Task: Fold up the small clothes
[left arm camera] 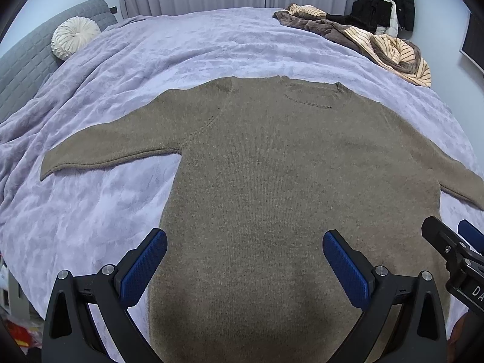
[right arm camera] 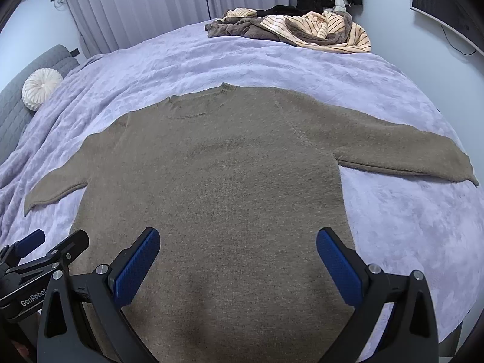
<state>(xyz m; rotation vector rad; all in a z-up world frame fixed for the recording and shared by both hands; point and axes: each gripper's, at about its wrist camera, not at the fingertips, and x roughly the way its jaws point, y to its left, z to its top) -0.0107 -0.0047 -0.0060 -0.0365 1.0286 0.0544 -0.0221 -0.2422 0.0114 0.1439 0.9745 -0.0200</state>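
Both my left gripper (left arm camera: 245, 260), marked "GenRobot", and right gripper (right arm camera: 238, 258) gape empty over flat olive-brown knit sweater (left arm camera: 287, 181) on lavender fleece blanket (left arm camera: 106, 211).

the sweater (left arm camera: 272, 181) is plain olive-brown knit, lying on a pale lilac blanket (left arm camera: 90, 211). the left gripper (left arm camera: 245, 260) and right gripper (right arm camera: 238, 257) are black with textured blue pads (left arm camera: 143, 267). the far heap of clothes (right arm camera: 302, 30) is brown plush and cream with dark stripes. the round cushion (left arm camera: 74, 37) is white, the headboard (left arm camera: 21, 69) quilted grey.
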